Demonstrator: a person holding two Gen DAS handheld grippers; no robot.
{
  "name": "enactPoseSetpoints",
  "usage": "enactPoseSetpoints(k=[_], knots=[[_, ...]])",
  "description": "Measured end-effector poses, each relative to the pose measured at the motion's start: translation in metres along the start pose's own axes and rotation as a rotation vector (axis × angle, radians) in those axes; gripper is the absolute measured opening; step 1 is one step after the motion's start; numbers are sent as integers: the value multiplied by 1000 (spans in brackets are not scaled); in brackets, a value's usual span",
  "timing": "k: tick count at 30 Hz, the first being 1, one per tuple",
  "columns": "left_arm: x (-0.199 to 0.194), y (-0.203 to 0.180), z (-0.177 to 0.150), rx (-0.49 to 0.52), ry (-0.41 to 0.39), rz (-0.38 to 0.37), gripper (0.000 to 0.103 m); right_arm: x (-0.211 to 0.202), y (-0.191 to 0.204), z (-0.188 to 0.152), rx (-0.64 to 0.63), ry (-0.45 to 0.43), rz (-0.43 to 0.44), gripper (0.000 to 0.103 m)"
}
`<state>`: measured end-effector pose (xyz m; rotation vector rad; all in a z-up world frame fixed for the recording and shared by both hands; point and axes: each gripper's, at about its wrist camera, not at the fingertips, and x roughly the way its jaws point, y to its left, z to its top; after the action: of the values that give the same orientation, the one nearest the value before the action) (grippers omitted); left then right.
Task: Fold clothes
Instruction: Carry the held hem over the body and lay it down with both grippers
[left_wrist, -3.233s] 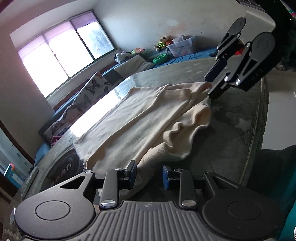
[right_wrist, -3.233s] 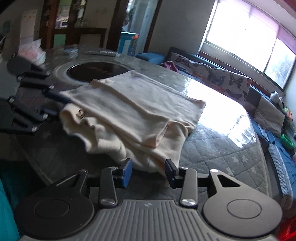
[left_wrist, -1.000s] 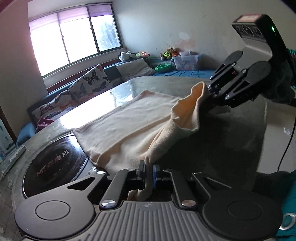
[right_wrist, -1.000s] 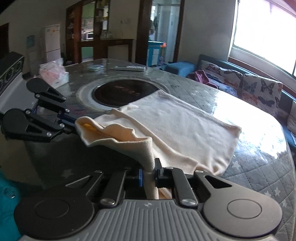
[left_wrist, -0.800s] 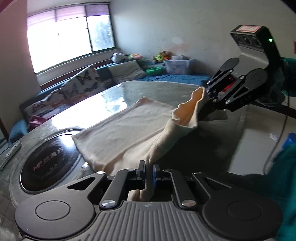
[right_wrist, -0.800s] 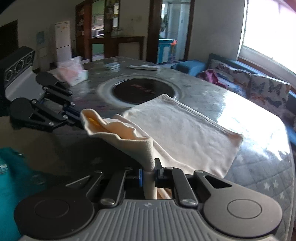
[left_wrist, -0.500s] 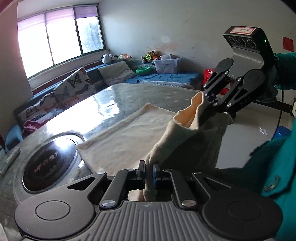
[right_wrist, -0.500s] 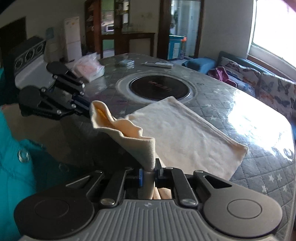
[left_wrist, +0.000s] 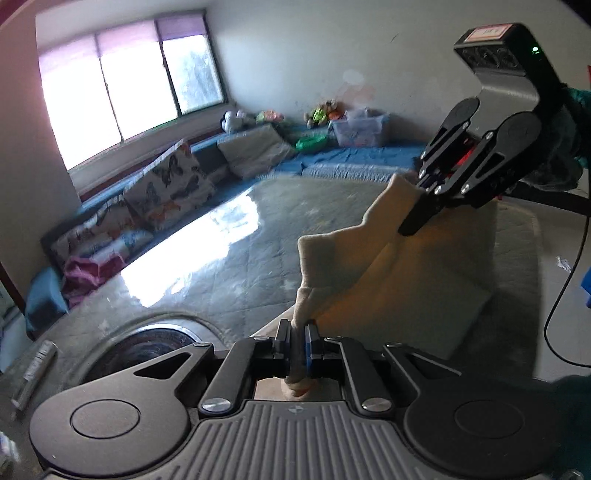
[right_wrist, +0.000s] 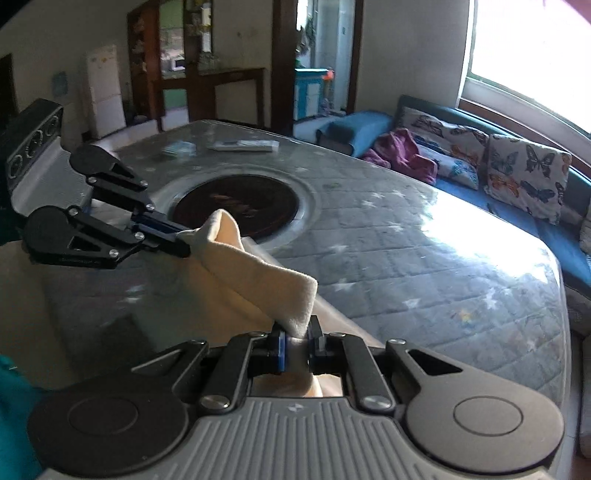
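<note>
Over the quilted table (left_wrist: 236, 266), both grippers' jaws clamp the cream garment (left_wrist: 354, 251).

There were two grippers, the left gripper (left_wrist: 297, 341) and the right gripper (right_wrist: 297, 345), and one cream garment (right_wrist: 258, 273) stretched between them. One table (right_wrist: 406, 258) lay ahead of both, with one dark round plate (right_wrist: 236, 206) set into it beyond the right gripper. One remote (right_wrist: 243, 146) lay farther off (a second flat item beside it was too blurred to count). Two butterfly cushions (right_wrist: 528, 177) stood right of the right gripper, and one purple cloth (right_wrist: 402, 151) lay beside them.
</note>
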<state>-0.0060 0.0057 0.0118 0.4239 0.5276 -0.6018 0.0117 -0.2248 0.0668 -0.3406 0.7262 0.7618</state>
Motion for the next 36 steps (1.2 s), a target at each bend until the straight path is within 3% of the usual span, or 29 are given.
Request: enactPoseSetpoints(k=[8, 12, 18, 21, 27, 30, 34, 36], knots=[[85, 39, -17, -169, 113, 74, 11, 88, -41, -6, 159, 50, -52, 14], [86, 49, -22, -226, 110, 118, 16, 92, -47, -24, 235, 17, -119, 25], [70, 59, -18, -324, 95, 224, 14, 63, -53, -38, 319, -77, -217, 24], [55, 49, -6, -361, 44, 152, 14, 55, -46, -38, 322, -109, -190, 17], [61, 20, 21, -352, 31, 24, 14, 71, -32, -24, 295, -104, -119, 16], [79, 17, 25, -363, 76, 24, 14, 84, -31, -18, 295, -91, -113, 16], [104, 31, 21, -458, 147, 36, 14, 101, -29, -16, 296, -64, -123, 16], [106, 33, 17, -465, 144, 51, 15, 108, -28, -18, 287, -56, -133, 16]])
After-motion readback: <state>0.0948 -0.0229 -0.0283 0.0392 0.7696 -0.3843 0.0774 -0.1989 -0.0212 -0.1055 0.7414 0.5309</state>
